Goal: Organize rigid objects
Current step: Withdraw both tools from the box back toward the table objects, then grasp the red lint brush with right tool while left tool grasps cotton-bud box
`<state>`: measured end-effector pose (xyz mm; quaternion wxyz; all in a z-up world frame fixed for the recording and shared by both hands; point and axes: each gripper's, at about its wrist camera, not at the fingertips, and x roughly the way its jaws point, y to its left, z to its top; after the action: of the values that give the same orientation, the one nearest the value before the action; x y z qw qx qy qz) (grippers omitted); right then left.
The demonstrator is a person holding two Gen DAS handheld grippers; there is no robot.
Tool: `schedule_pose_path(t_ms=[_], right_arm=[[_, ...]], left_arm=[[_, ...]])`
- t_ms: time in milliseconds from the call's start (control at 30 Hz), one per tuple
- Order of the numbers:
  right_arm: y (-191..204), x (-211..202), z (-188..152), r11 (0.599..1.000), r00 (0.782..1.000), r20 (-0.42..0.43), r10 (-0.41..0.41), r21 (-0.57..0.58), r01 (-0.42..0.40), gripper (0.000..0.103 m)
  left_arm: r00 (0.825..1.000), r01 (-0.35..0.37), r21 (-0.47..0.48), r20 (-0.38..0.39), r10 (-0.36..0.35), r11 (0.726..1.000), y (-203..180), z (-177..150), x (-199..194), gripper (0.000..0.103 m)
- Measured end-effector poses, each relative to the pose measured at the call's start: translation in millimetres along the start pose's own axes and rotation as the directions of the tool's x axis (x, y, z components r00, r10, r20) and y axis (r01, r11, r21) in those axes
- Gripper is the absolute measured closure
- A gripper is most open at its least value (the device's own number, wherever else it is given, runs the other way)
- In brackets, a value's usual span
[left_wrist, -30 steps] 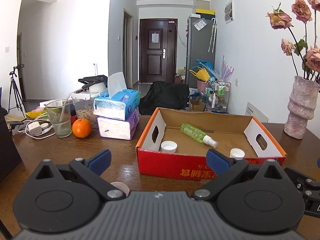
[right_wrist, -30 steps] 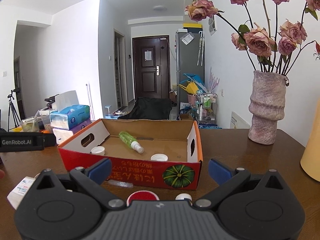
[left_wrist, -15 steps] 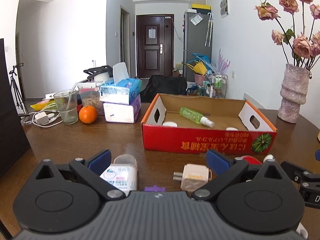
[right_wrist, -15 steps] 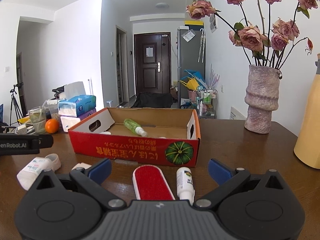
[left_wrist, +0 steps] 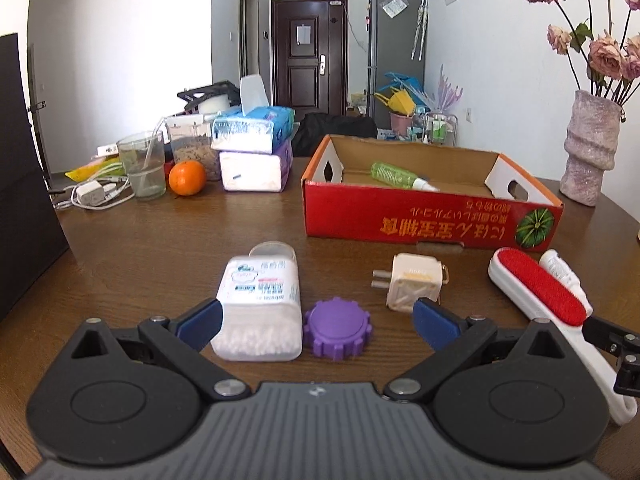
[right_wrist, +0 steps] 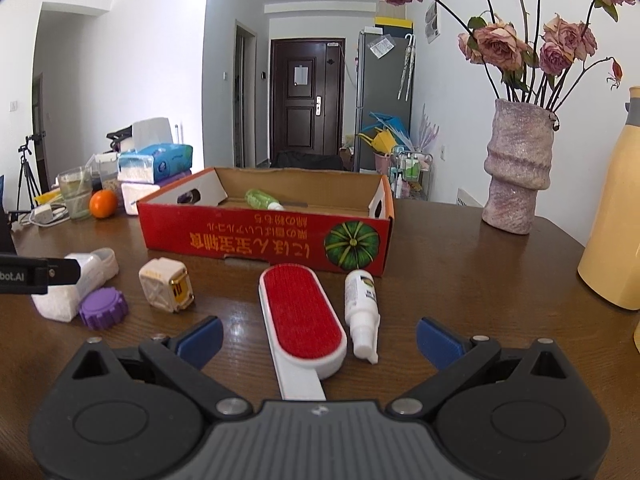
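Observation:
A red cardboard box point(left_wrist: 432, 220) point(right_wrist: 264, 236) stands on the wooden table with a green spray bottle point(left_wrist: 394, 174) point(right_wrist: 262, 199) inside. In front of it lie a white cotton-swab container point(left_wrist: 260, 304) point(right_wrist: 76, 280), a purple cap point(left_wrist: 338, 334) point(right_wrist: 103, 307), a cream plug adapter point(left_wrist: 414, 286) point(right_wrist: 166, 285), a red lint brush point(left_wrist: 536, 296) point(right_wrist: 300, 316) and a small white spray bottle point(right_wrist: 362, 312) point(left_wrist: 560, 270). My left gripper point(left_wrist: 316, 320) is open, low over the swab container and purple cap. My right gripper point(right_wrist: 318, 332) is open, with the lint brush and white bottle between its fingers.
At the back left are stacked tissue packs point(left_wrist: 254, 152), an orange point(left_wrist: 187, 177), a glass point(left_wrist: 142, 164) and a charger with cable point(left_wrist: 92, 194). A pink vase with dried roses point(right_wrist: 518, 168) stands at the right, and a yellow jug point(right_wrist: 612, 216) at the far right.
Both grippers have pulled back from the box toward the near table edge and dropped lower. The loose items in front of the box have come into view between the fingers.

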<state>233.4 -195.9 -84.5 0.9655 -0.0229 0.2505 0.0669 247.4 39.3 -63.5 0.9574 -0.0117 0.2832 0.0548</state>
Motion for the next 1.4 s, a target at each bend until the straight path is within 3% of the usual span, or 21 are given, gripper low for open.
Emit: schedule_pose_path(t_ms=[200,267,433,667,833,900,967,1400], right_arm=[[-1.1,3.7,-11.2,1.0,0.999,-0.049,0.021,-0.019,-0.022,0.002],[1.0,8.0,-12.3,0.998,0.997,-0.07,0.041,-0.035,-0.043,0.01],[6.5,29.9,-7.9,0.996,0.99,-0.128,0.051,-0.063,-0.06,0.015],[6.6,62.5,-3.5,0.998,0.977,-0.205,0.058,-0.013,-0.062,0.017],[9.6,70.6,-0.9,0.998,0.978,-0.199,0.058,0.006,-0.058,0.022],[11.1,70.2,-0.6,0.998,0.981,-0.187,0.057,0.007,-0.056,0.03],[11.8,66.9,-1.3,0.997,0.983,-0.17,0.076,0.003,-0.077,0.049],[15.2,49.9,-2.6,0.997,0.995,-0.073,0.072,0.014,-0.071,0.05]], left_arm=[[1.0,0.003,-0.004,-0.019,-0.003,1.0,7.6,-6.0,1.0,0.0],[1.0,-0.002,-0.005,-0.024,0.002,1.0,8.7,-6.5,2.6,0.0],[0.999,-0.003,-0.018,-0.035,0.002,1.0,13.0,-6.2,6.5,0.0],[0.998,-0.001,-0.037,-0.068,-0.001,0.999,21.3,-6.3,15.6,0.0],[0.996,-0.001,-0.048,-0.089,-0.003,0.999,26.7,-6.4,22.1,0.0],[0.995,-0.006,-0.056,-0.099,0.0,0.998,29.1,-6.7,25.2,0.0],[0.994,-0.012,-0.066,-0.107,0.005,0.998,32.3,-6.1,28.8,0.0],[0.989,-0.047,-0.09,-0.141,0.034,0.995,44.7,3.9,53.9,0.0]])
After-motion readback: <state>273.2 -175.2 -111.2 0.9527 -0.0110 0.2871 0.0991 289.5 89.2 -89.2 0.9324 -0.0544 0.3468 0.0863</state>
